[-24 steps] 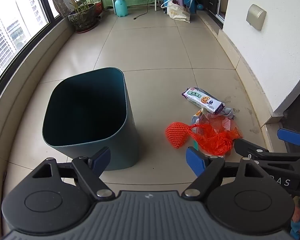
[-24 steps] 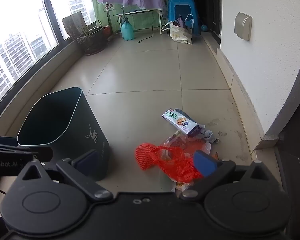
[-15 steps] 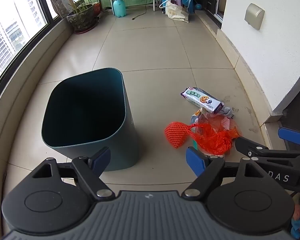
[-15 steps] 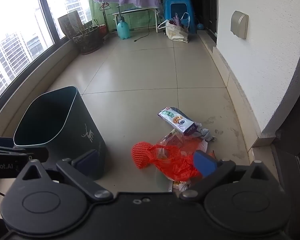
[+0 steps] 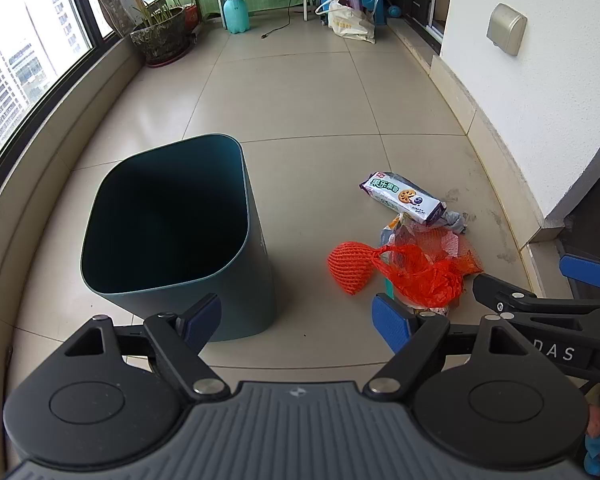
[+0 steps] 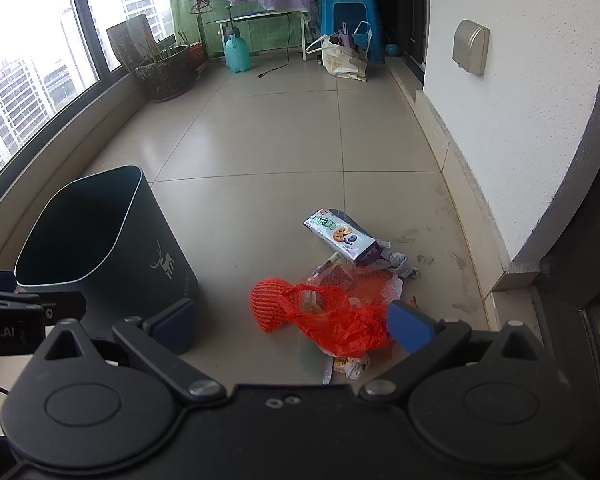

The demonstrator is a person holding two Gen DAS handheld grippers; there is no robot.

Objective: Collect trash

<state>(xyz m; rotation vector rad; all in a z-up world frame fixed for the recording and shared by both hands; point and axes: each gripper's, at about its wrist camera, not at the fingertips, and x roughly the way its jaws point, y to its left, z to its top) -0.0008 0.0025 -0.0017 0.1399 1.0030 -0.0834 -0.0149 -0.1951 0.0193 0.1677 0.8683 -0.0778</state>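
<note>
A dark teal bin is seen standing upright on the tiled floor, its mouth open. To its right, apart from it, a small heap of trash is gathered — an orange net bag with its balled end toward the bin, crumpled wrappers beneath it, and a biscuit packet lying just beyond. The left gripper is held wide and empty above the floor between bin and heap; the right gripper is likewise spread wide, nothing gripped — the net bag is framed between its fingers
</note>
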